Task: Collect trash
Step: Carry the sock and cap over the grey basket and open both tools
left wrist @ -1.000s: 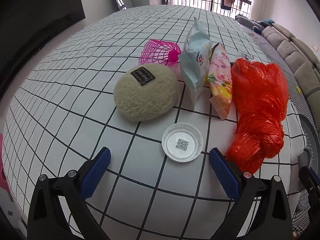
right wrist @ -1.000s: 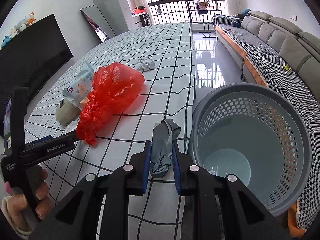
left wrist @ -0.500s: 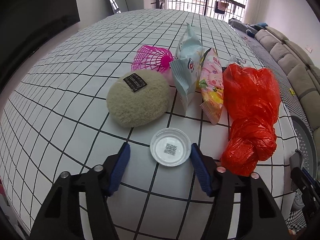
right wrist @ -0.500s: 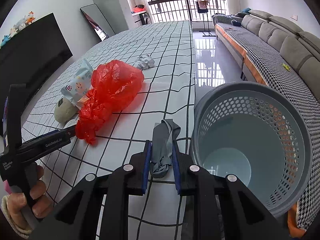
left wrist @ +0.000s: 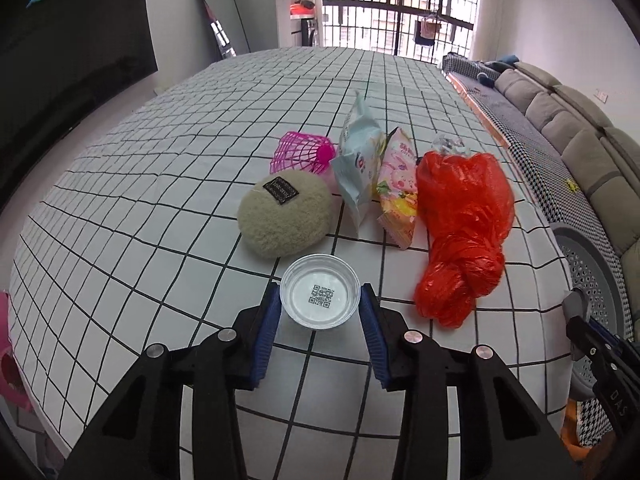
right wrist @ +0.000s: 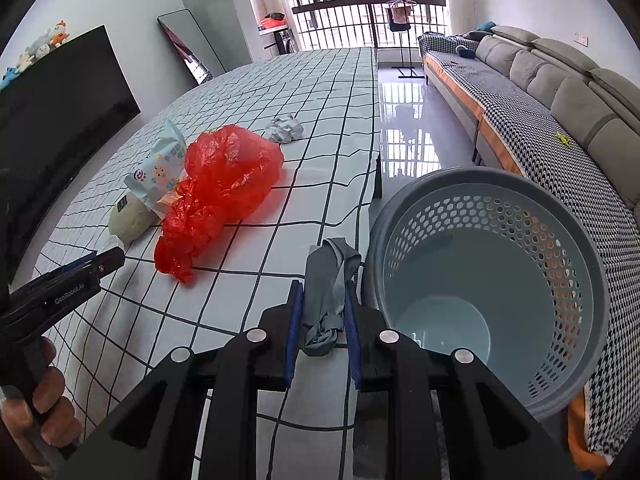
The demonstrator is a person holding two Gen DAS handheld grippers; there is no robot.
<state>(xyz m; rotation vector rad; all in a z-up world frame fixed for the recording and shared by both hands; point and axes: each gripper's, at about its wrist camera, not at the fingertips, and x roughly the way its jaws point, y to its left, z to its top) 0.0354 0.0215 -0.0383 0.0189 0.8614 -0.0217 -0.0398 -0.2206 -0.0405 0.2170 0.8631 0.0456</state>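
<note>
White lid (left wrist: 319,295) now between the just-closing left tool (left wrist: 320,312), seemingly gripped.

A small white plastic lid (left wrist: 320,295) with a printed square code inside lies open side up, pinched between blue pads. A knotted grey rag (right wrist: 326,300) hangs clamped upright between the other pads, beside the rim of the empty grey perforated basket (right wrist: 592,264). A crumpled red plastic bag (left wrist: 460,232), a pale blue wrapper (left wrist: 357,164), a pink snack packet (left wrist: 398,188) and a crushed foil wad (right wrist: 285,128) lie on the checked surface (left wrist: 160,184).
</note>
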